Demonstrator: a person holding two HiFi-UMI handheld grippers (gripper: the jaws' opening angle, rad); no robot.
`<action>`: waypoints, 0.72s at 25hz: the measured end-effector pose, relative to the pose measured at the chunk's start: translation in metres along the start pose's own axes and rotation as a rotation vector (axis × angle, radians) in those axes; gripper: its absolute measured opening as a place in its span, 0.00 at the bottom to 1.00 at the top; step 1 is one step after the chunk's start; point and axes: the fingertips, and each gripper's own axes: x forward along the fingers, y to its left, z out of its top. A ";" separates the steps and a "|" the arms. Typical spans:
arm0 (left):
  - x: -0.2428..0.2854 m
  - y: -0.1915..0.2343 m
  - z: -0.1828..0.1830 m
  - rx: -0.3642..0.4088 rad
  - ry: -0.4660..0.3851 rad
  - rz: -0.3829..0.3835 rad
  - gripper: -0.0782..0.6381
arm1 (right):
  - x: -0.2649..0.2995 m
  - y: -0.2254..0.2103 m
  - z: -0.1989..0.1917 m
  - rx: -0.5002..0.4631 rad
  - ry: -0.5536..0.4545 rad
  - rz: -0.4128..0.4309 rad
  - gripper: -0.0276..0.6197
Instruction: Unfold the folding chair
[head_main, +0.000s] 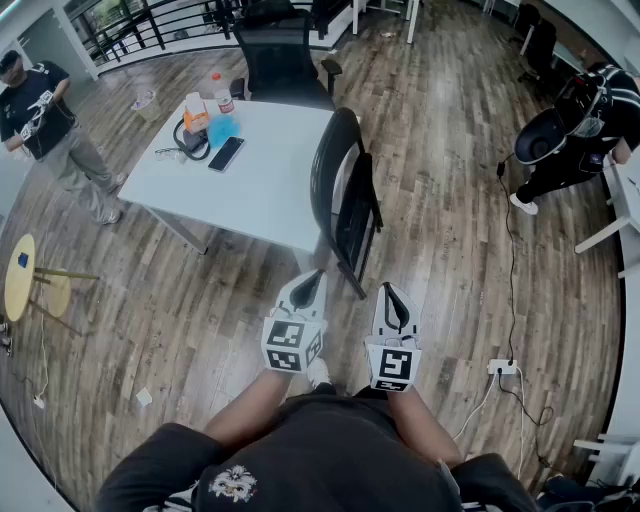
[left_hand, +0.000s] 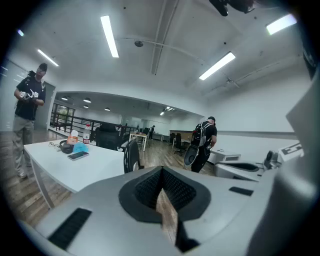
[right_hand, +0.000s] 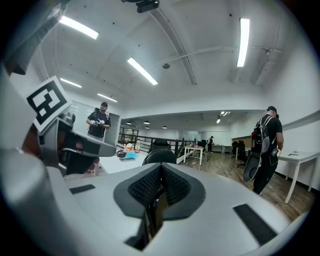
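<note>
- The folding chair (head_main: 345, 195) stands folded flat and upright on the floor (head_main: 450, 250), straight ahead of both tools. Its foot is near their tips, and its far side is against the edge of the tabletop (head_main: 265, 185).
- The step in hand looks like the approach, as nothing is gripped yet.
- To do it well, both tools should open before they reach the frame.
- One tool could take the top of the backrest and the other the front edge of the seat, then draw them apart while the legs stay planted.
- The seat should swing away from the tabletop so it does not knock it.
- The left tool (head_main: 308, 290) is fully closed, holds nothing and touches nothing.
- The right tool (head_main: 396, 308) is likewise closed, empty and clear of the chair.
</note>
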 end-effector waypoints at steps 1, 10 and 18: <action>0.004 0.008 0.002 -0.001 0.002 0.012 0.12 | 0.006 0.003 0.001 0.001 0.002 0.005 0.07; 0.054 0.065 0.024 -0.008 0.007 0.059 0.12 | 0.085 0.006 -0.019 0.023 0.077 0.029 0.07; 0.133 0.113 0.040 -0.027 0.049 0.149 0.12 | 0.192 -0.026 -0.033 0.032 0.111 0.071 0.07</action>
